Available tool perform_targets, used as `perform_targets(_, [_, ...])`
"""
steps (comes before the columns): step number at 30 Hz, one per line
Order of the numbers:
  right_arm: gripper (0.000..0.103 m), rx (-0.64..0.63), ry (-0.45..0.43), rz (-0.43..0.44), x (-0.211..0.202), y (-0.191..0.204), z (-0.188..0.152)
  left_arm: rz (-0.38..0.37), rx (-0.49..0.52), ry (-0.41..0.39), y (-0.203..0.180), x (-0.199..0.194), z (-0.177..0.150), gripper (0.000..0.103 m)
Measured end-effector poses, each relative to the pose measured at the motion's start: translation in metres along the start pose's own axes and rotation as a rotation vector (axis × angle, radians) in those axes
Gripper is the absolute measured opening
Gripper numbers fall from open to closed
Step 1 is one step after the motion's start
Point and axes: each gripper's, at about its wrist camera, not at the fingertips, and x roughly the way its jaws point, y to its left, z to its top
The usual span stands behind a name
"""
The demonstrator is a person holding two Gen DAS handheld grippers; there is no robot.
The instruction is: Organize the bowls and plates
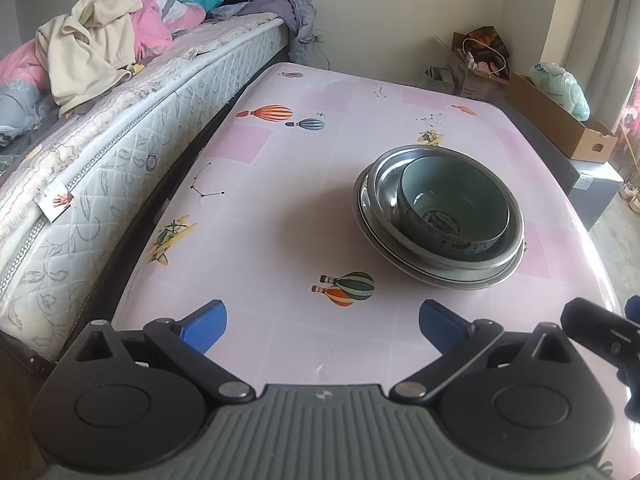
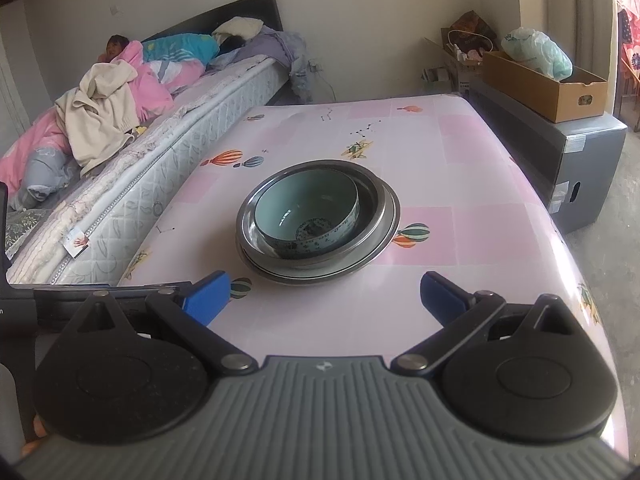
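A pale green ceramic bowl (image 1: 454, 208) (image 2: 308, 212) with a dark patterned band sits inside a steel bowl (image 1: 384, 184) (image 2: 370, 200), which rests on a steel plate (image 1: 460, 278) (image 2: 380, 248). The stack stands on the pink patterned table (image 1: 280, 216) (image 2: 460, 184). My left gripper (image 1: 322, 326) is open with nothing between its blue fingers, near the table's front edge, left of and short of the stack. My right gripper (image 2: 326, 300) is open too, empty, straight in front of the stack and a little back from it. Part of the right gripper's black body (image 1: 596, 328) shows in the left wrist view.
A bed with a quilted mattress (image 1: 132, 152) (image 2: 160, 168) runs along the table's left side; a person lies on it under blankets (image 1: 120, 32) (image 2: 120, 76). To the right, a cardboard box (image 1: 560, 120) (image 2: 544, 84) sits on a grey case (image 2: 576, 160). More boxes (image 1: 476, 64) stand by the far wall.
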Motion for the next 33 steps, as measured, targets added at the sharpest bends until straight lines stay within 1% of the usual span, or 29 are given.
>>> perform_targets(20, [0.102, 0.023, 0.054, -0.004, 0.015, -0.001, -0.003, -0.01, -0.014, 0.018, 0.002, 0.0, -0.001, 0.103])
perform_targets(33, [0.102, 0.012, 0.089, -0.053, 0.024, -0.001, -0.005, -0.009, -0.017, 0.04, 0.002, 0.004, -0.002, 0.103])
